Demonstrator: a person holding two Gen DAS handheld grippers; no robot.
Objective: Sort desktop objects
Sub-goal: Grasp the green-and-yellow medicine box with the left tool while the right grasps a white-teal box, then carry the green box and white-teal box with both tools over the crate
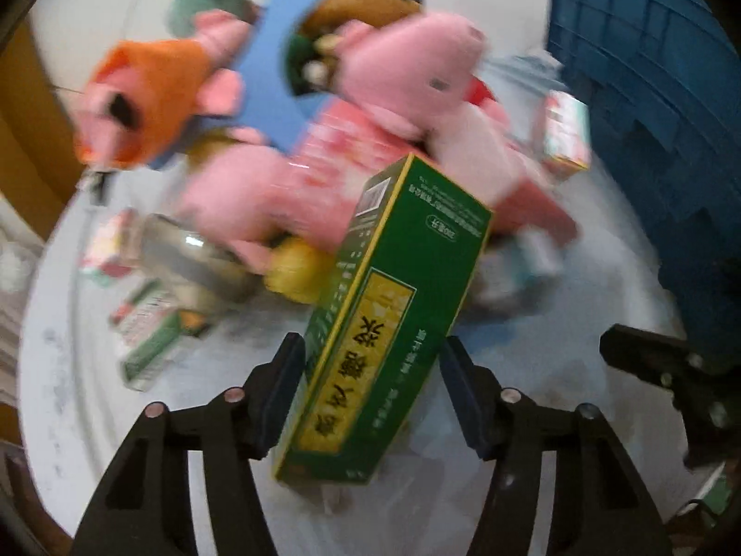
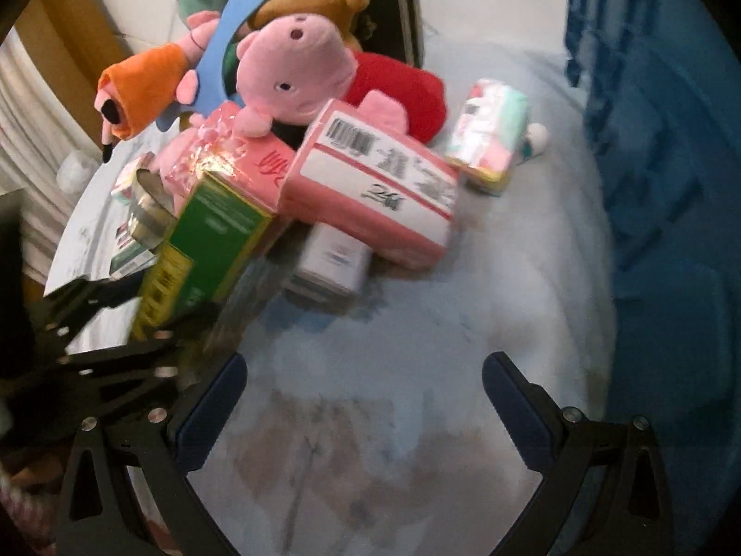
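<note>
Early on: left gripper (image 1: 373,370) grips the green box (image 1: 384,319), right gripper (image 2: 363,382) wide & empty, toys/boxes pile (image 2: 366,185) unsorted beside blue crate (image 2: 657,139).

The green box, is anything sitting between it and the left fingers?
No. The green box already sits between the left gripper fingers, with nothing else in the gap; the left finger is against its side. The toy pile lies beyond its far end.

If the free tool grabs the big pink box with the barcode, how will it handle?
The pink box looks like stiff cardboard, so it likely keeps its shape. It is wide, probably near the right tool's span. It leans on the pile, so it may slide.
</note>
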